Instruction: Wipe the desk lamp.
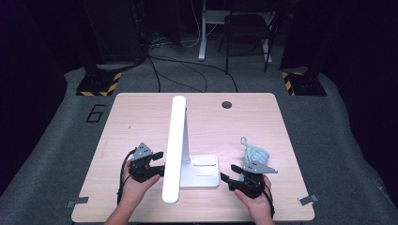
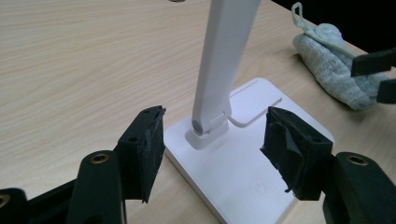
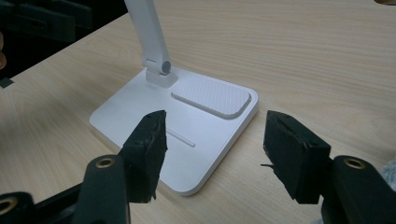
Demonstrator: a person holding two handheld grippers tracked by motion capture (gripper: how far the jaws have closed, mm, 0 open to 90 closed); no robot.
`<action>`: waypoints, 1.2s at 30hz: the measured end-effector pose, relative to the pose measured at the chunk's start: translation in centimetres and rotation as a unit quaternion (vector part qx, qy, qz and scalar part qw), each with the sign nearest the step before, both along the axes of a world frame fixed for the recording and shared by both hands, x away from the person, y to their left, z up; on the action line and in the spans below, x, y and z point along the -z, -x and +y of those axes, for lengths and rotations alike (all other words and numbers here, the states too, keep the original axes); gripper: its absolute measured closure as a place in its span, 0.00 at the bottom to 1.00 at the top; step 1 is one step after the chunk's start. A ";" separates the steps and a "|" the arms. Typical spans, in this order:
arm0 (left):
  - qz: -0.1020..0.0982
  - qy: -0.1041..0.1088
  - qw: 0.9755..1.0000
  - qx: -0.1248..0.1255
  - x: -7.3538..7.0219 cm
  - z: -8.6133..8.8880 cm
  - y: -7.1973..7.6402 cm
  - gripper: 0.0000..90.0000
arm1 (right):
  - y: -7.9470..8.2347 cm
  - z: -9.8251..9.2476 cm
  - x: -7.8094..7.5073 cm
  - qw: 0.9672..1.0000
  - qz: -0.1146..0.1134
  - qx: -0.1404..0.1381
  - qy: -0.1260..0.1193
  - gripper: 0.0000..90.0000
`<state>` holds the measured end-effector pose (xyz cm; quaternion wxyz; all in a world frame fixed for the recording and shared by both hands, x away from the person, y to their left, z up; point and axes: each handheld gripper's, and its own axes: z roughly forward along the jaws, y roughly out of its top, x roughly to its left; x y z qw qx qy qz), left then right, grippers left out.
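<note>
Dark lab, pale wood table (image 1: 131,117). White desk lamp (image 1: 180,140) stands at the near middle, base (image 1: 202,171) between both grippers, long head running front to back. Left gripper (image 1: 158,163) sits just left of the stem, jaws apart and empty, nearest the hinge (image 2: 198,125). Right gripper (image 1: 229,180) is released too, facing the base's right corner. Left gripper view shows a grey sock (image 2: 336,70) beyond the base.

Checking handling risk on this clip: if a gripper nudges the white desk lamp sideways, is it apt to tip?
Probably it slides rather than tips: the desk lamp rests on a broad flat base. Its long head overhangs, so a high push might rock it. It looks rigid.
</note>
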<state>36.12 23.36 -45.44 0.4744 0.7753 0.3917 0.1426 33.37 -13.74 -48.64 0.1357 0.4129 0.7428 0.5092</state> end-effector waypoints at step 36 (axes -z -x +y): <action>0.002 -0.054 0.998 0.032 5.2 0.0 1.5 0.41 | -0.6 0.3 2.2 0.999 -0.010 0.008 0.039 0.43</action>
